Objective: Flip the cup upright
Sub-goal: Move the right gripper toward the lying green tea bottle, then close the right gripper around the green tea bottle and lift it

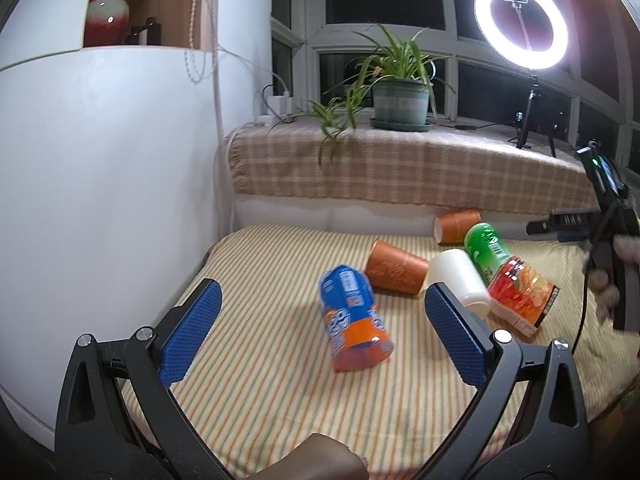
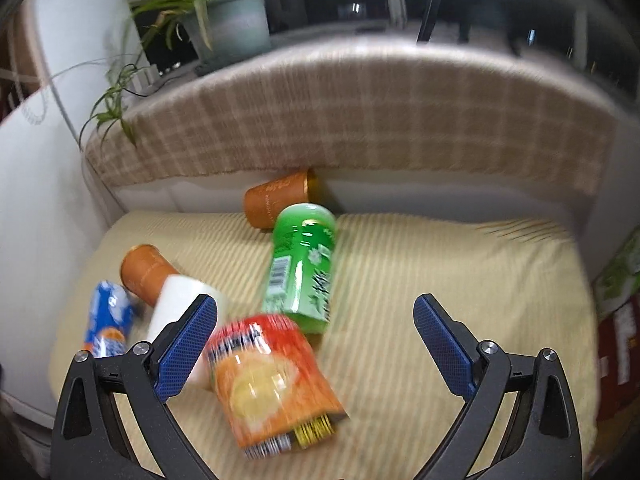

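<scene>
Several cups lie on their sides on a striped cloth (image 1: 260, 380). A blue and orange cup (image 1: 352, 316) lies between the open fingers of my left gripper (image 1: 320, 316). Behind it lie an orange paper cup (image 1: 394, 270), a white cup (image 1: 460, 278), a green cup (image 1: 486, 250), a red and orange cup (image 1: 520, 294) and a second orange paper cup (image 1: 456, 226). My right gripper (image 2: 316, 330) is open above the red and orange cup (image 2: 268, 376), with the green cup (image 2: 302, 268) beyond it. The white cup (image 2: 176, 304) sits behind its left finger (image 2: 186, 354). The right gripper also shows in the left wrist view (image 1: 600, 232).
A white curved cabinet (image 1: 100, 180) stands at the left. A plaid-covered ledge (image 1: 400, 168) at the back holds a potted plant (image 1: 400, 100) and a ring light on a tripod (image 1: 520, 24). Boxes (image 2: 620, 320) stand at the right edge.
</scene>
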A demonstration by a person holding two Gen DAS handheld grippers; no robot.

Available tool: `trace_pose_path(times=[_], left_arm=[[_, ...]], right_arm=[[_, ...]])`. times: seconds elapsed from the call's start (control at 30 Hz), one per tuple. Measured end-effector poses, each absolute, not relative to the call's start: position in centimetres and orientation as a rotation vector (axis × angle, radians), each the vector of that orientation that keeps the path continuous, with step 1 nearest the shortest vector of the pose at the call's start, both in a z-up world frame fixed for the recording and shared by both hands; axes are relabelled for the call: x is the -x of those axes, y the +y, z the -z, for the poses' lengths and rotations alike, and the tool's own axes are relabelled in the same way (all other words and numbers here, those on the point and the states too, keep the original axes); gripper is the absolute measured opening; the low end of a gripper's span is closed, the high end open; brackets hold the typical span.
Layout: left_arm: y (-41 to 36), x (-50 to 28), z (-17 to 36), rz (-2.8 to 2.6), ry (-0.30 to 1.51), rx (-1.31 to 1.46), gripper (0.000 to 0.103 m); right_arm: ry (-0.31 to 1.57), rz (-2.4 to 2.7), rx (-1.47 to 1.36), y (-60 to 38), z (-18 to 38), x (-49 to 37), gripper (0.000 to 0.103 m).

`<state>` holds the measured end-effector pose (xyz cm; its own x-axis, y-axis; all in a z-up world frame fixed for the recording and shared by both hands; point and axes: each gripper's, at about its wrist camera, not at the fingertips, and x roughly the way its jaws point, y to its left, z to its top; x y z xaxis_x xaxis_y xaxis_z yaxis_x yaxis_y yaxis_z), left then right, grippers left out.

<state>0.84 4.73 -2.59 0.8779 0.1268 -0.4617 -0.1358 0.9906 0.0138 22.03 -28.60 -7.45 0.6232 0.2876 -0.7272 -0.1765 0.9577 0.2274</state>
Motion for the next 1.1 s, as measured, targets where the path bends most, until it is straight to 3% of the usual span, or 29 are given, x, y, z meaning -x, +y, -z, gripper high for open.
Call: trace_pose_path(times=[0.53,0.63,0.8,1.1], left_arm=[[7.6,0.2,3.8,-0.219,0.522,0.030,0.103],[7.9,0.2,3.9,-0.229,0.524,0.027,0.103],[8.2,0.3,3.9,-0.240,0.534,0.030,0.103],[7.7,0.5,3.7,-0.239,0.527,0.009,0.103]], right_arm=[[1.213,-0.371,-0.182,-26.3,13.2,-32.0,0.098],[1.242,-0.385,-0.146,-25.5,13.7,-32.7,0.090],[1.286,-0.405,-0.093,-24.4,14.3,-33.4,0.062],[1.234,-0.434,-0.065,-25.0,12.8,-33.2,0.060]])
